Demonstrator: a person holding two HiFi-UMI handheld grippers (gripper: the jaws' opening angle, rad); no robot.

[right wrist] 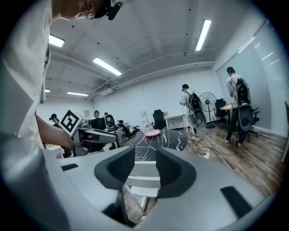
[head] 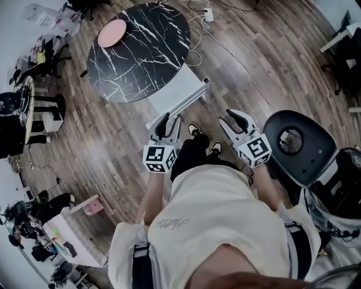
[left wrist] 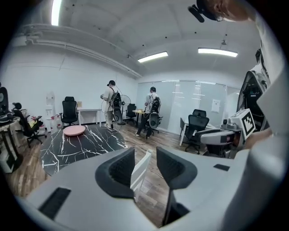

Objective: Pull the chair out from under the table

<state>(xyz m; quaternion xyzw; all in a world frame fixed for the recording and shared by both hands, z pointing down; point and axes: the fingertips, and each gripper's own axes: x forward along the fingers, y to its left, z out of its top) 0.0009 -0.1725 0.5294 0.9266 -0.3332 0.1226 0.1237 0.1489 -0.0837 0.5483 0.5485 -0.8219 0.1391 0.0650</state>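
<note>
A white chair (head: 179, 97) stands tucked against the near edge of a round black marble table (head: 141, 51). My left gripper (head: 168, 125) hovers just short of the chair's back rail, open and empty. The chair (left wrist: 141, 169) shows edge-on through its gap, still some way off. My right gripper (head: 238, 119) hangs to the right of the chair, also open and holding nothing. Between its jaws the chair's white slats (right wrist: 144, 185) show, with the table (right wrist: 162, 137) behind them.
A pink plate (head: 111, 33) lies on the table. A black office chair (head: 299, 147) stands close on my right. A power strip (head: 208, 14) with cable lies on the wood floor beyond the table. Desks crowd the left wall; people (left wrist: 110, 106) stand far off.
</note>
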